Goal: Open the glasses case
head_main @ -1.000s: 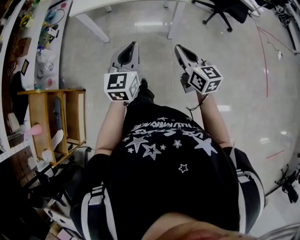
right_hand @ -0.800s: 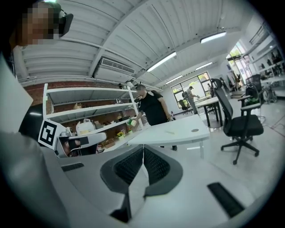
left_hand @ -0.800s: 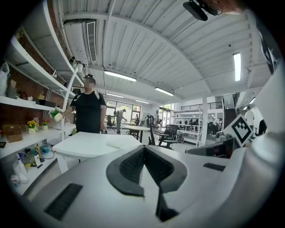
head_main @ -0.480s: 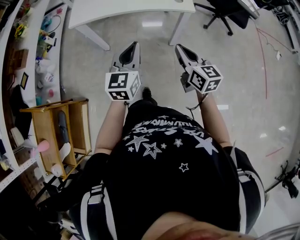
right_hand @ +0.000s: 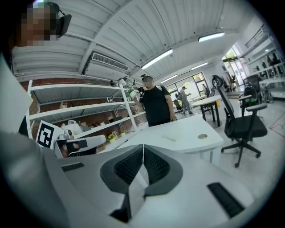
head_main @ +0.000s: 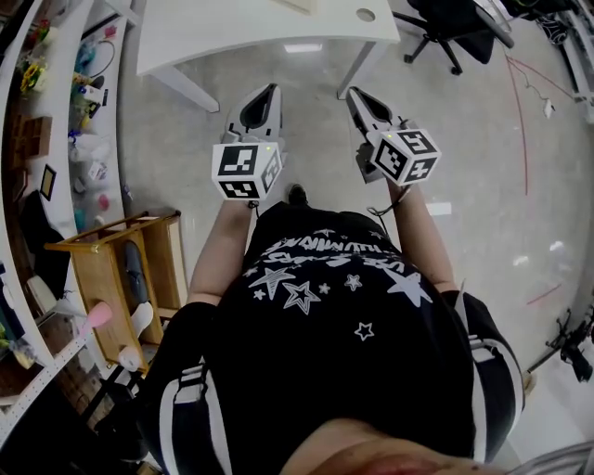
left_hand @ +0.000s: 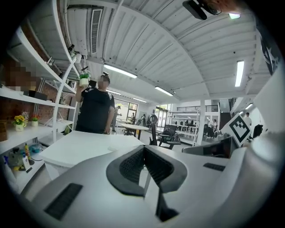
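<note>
Two hand-held grippers are held side by side in front of the wearer's black star-printed shirt (head_main: 325, 297), over a glossy pale floor (head_main: 483, 176). Each carries one white cube with black square markers: the left cube (head_main: 246, 170) and the right cube (head_main: 406, 154), two in all.

The grey left gripper (head_main: 267, 90) has its jaws pressed together at the tips, and nothing sits between its dark ribbed pads. The grey right gripper (head_main: 355, 93) is the same: jaws closed on each other and empty.

One white table (head_main: 232, 28) stands beyond the grippers, and both jaw tips stop short of its near edge. Its top has one round cable hole (head_main: 364, 15) near the right corner. One small pale flat object (right_hand: 169, 138) lies on the top just beside that hole, toward the far edge; it is too small to say whether this is the glasses case, and no view shows the case for certain.

One person in a black shirt (right_hand: 156, 107) stands at the table's far edge. One black office chair (right_hand: 240, 122) stands off its right corner. One wooden rack (head_main: 102, 269) stands on the floor at the left, below white wall shelves (head_main: 23, 139)
</note>
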Tool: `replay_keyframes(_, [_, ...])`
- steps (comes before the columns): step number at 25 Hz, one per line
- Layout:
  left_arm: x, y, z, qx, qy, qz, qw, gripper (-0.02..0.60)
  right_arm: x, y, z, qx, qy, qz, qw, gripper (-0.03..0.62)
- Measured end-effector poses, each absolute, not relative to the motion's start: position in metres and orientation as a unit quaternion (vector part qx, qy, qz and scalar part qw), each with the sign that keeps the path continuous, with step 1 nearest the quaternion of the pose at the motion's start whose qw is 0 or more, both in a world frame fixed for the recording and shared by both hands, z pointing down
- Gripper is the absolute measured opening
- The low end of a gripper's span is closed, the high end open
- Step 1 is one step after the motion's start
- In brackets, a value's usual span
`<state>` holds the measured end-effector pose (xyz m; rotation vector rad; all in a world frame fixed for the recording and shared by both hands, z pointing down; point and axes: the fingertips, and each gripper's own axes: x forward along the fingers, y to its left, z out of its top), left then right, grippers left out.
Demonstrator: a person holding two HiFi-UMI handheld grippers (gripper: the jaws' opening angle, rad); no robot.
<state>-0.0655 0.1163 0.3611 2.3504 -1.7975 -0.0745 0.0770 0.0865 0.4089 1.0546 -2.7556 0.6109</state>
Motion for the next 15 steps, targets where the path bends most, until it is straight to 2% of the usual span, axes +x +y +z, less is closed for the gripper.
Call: replay_keyframes(15, [-0.093,0.091,0.377,0.788,-0.607,-0.024,0.097,0.012,0.051,0.057,0.428,0.35,-0.91,0.209,0.075,0.011])
